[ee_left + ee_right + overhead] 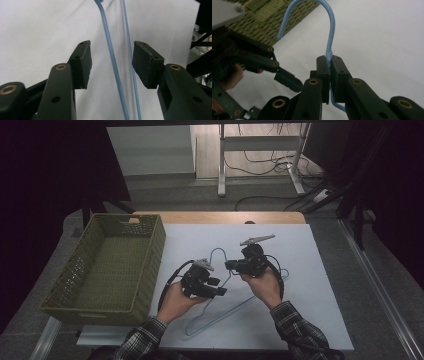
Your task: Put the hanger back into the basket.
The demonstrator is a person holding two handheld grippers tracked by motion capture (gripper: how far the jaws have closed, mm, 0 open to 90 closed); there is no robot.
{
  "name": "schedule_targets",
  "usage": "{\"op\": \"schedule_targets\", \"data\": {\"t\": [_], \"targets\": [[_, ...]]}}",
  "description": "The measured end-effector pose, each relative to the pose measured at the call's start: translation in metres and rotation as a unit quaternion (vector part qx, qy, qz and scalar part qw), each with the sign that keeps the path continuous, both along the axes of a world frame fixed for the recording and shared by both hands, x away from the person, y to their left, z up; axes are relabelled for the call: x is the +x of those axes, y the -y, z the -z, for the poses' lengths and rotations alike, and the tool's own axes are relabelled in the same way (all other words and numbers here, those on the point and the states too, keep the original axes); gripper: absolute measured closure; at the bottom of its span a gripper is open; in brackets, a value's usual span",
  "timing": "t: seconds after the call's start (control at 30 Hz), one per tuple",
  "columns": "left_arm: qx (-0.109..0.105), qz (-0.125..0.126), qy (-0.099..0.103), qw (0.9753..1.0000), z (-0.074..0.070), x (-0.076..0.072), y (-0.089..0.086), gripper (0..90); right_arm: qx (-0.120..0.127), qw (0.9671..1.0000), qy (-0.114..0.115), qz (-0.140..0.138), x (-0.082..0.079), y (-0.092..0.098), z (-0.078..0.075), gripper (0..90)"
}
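1. Blue wire hanger (220,292) sits on the white sheet of the table (310,320), near the middle, hook end pointing away from the person.
2. Thin bent wire, pale blue, curved hook (322,15) on top; looks light and springy.
3. Right gripper (330,66) is clamped tight on the neck just below the hook, probably to steady or lift it.
4. Left gripper (111,62) is wide open, wire running between the pads without touching; likely lining up a second grasp on the hanger's side.
5. Green woven basket (107,265) stands empty just left of the sheet, the likely drop spot.
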State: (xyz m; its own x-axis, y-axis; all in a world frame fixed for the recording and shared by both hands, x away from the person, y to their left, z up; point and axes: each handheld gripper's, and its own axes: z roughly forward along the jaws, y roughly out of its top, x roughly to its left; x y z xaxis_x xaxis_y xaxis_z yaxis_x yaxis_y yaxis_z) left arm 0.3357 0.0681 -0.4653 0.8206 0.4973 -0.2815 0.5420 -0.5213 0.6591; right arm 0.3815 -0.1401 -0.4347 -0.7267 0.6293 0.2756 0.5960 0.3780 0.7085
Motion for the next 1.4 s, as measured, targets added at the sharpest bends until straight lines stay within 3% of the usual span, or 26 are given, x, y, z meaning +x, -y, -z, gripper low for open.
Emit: {"op": "schedule_targets", "data": {"t": [0.1, 0.27, 0.37, 0.47, 0.57, 0.67, 0.9, 1.1, 1.2, 1.4], "targets": [[-0.01, 0.005, -0.02, 0.9997, -0.008, 0.004, -0.002, 55.9, -0.001, 0.9999, 0.013, -0.005, -0.006, -0.001, -0.005, 85.4], [0.009, 0.008, -0.048, 0.9988, -0.011, 0.009, 0.001, 67.7, 0.008, 0.9996, 0.025, -0.01, -0.013, -0.003, -0.009, 85.4], [0.008, 0.015, -0.061, 0.998, -0.01, 0.009, 0.003, 79.8, 0.014, 0.9995, 0.028, -0.011, -0.015, -0.002, -0.01, 85.4], [0.019, 0.008, -0.062, 0.9979, -0.009, 0.009, 0.003, 86.4, 0.015, 0.9993, 0.031, -0.015, -0.017, -0.002, -0.01, 85.2], [0.016, 0.011, -0.061, 0.9979, -0.011, 0.009, 0.001, 87.5, 0.019, 0.9989, 0.039, -0.019, -0.019, -0.002, -0.011, 85.0], [0.017, 0.002, -0.048, 0.9987, -0.019, 0.006, 0.0, 87.8, 0.024, 0.9978, 0.058, -0.021, -0.022, 0.0, -0.016, 82.9], [-0.002, 0.0, -0.03, 0.9995, -0.037, -0.001, -0.008, 88.0, 0.031, 0.9952, 0.092, -0.009, -0.031, 0.01, -0.028, 63.3], [-0.006, -0.012, -0.022, 0.9997, -0.047, -0.002, -0.02, 88.0, 0.027, 0.9917, 0.126, -0.001, -0.045, 0.023, -0.039, 48.2], [-0.013, -0.024, -0.018, 0.9995, -0.051, -0.001, -0.029, 87.9, 0.027, 0.9916, 0.127, 0.003, -0.049, 0.034, -0.042, 39.2], [-0.023, -0.038, -0.008, 0.999, -0.064, -0.001, -0.045, 87.9, 0.003, 0.9907, 0.136, 0.011, -0.058, 0.052, -0.038, 19.0]]}}
